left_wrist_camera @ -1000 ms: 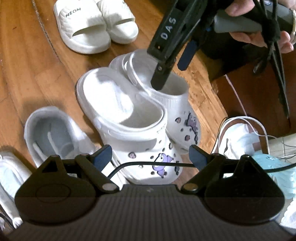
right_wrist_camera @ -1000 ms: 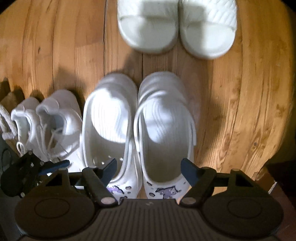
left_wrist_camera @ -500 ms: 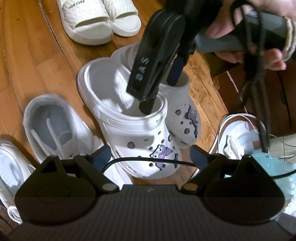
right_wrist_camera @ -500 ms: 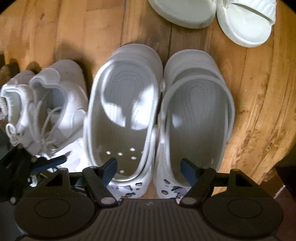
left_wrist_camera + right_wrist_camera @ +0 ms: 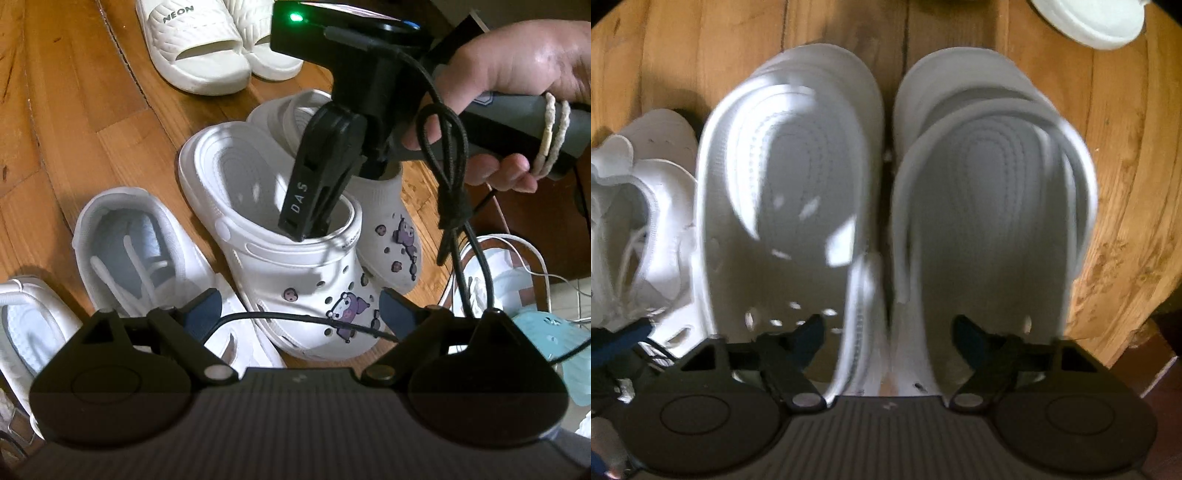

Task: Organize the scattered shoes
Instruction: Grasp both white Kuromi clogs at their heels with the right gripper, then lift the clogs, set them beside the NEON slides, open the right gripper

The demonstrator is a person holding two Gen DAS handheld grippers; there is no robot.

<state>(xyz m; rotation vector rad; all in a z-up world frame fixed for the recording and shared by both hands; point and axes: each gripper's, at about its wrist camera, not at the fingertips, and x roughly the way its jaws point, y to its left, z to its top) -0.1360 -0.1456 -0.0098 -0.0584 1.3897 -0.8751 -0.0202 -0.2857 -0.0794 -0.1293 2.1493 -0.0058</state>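
Note:
Two white clogs with purple charms stand side by side on the wooden floor: the nearer clog (image 5: 280,273) (image 5: 790,184) and the farther clog (image 5: 388,221) (image 5: 997,192). My right gripper (image 5: 336,206) (image 5: 888,332) is lowered into them, one finger inside each clog, straddling their two adjoining inner walls. Its jaws are closing, and the pads stand a little clear of those walls. A person's hand (image 5: 517,66) grips its handle. My left gripper (image 5: 299,306) hovers open above the nearer clog's toe with nothing between its fingers.
A pair of white slides (image 5: 199,48) (image 5: 1089,18) lies beyond the clogs. White sneakers (image 5: 133,243) (image 5: 646,206) sit just left of the nearer clog. A light blue shoe (image 5: 546,325) and white cords lie at the right. A black cable (image 5: 454,206) hangs from the right gripper.
The right gripper has dropped down into the two clogs and its jaws have narrowed around the inner walls. The left gripper has stayed put.

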